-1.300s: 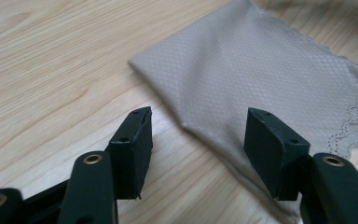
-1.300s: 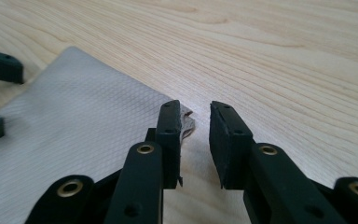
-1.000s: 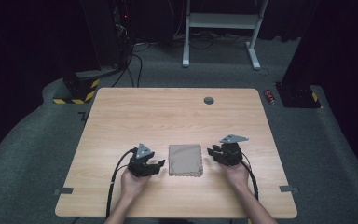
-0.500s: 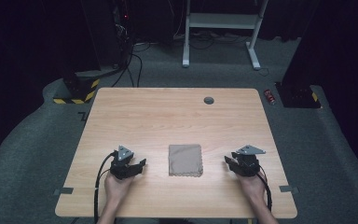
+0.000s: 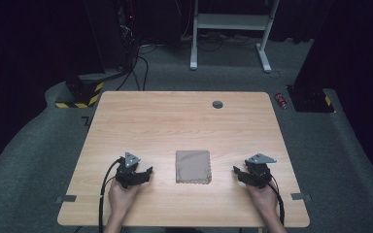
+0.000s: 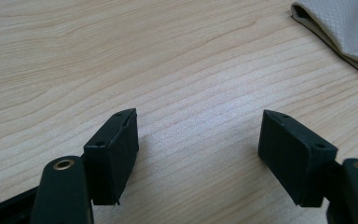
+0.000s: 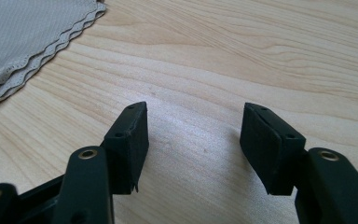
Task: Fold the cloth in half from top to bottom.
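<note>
A folded grey-beige cloth (image 5: 193, 166) lies flat on the wooden table (image 5: 175, 121), between my two hands. Its folded edge reaches into the upper right corner of the left gripper view (image 6: 340, 28), and its wavy layered edges show at the upper left of the right gripper view (image 7: 23, 42). My left gripper (image 5: 145, 173) rests low to the left of the cloth, apart from it. Its jaws have just been opening and stand open over bare wood (image 6: 198, 140). My right gripper (image 5: 238, 173) sits to the right of the cloth, also apart. Its jaws too have just been opening, with nothing between them (image 7: 193, 140).
A small dark round disc (image 5: 217, 104) sits in the tabletop near its far edge. Beyond the table are grey carpet, a white desk frame (image 5: 230, 24), black cabinets and a red object (image 5: 282, 101) on the floor at right.
Both hands have drawn outward from the edges of the cloth, left hand to the left, right hand to the right. The cloth lies still, folded as before.
</note>
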`<state>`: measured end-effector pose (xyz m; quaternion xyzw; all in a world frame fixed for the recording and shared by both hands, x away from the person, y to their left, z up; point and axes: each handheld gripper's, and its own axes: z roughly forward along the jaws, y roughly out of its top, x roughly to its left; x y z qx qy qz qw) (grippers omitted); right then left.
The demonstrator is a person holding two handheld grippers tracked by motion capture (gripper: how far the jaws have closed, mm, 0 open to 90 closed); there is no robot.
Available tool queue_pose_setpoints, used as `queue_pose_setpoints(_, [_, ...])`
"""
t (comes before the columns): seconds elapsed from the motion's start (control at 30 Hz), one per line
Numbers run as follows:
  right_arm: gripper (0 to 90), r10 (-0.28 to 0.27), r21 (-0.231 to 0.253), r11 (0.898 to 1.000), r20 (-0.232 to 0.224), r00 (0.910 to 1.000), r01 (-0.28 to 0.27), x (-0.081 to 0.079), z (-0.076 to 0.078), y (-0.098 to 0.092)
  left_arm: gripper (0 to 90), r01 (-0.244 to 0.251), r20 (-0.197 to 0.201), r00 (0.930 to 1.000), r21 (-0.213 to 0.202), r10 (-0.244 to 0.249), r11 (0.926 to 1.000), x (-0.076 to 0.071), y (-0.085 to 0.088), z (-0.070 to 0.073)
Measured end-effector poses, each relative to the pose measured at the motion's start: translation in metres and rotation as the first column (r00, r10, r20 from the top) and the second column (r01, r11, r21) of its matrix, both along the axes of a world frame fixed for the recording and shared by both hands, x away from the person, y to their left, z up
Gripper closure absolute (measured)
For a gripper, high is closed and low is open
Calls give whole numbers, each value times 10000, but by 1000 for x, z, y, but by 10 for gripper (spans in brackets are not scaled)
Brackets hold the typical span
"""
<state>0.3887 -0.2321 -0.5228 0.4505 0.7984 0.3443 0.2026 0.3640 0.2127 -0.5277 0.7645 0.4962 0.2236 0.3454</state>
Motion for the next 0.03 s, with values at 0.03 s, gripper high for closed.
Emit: queue_pose_setpoints(0.03, [412,-7,-5,10000,0,10000,7,0,0,0,287,2,-1,10000,0,-2,10000,0,0,0])
